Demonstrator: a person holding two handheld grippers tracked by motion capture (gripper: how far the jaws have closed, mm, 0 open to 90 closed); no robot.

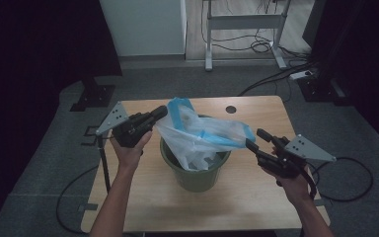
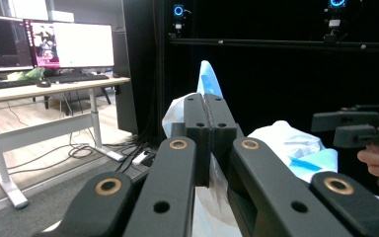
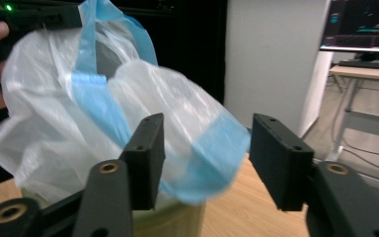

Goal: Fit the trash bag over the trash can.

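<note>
Left claw (image 2: 208,106) clamped on bag (image 1: 200,136) film close-up; right claw (image 3: 205,158) agape, perhaps touching the blue hem.

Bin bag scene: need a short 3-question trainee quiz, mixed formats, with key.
1. True or false: the left gripper is shut on the plastic bag.
2. Which best describes the right gripper? A) clamped on the bin rim B) jaws apart, with the bag's blue edge between them C) resting flat on the table
3. Fill in: the bag hangs into a green ___ on the wooden table.

Key: 1 true; 2 B; 3 bin.
</note>
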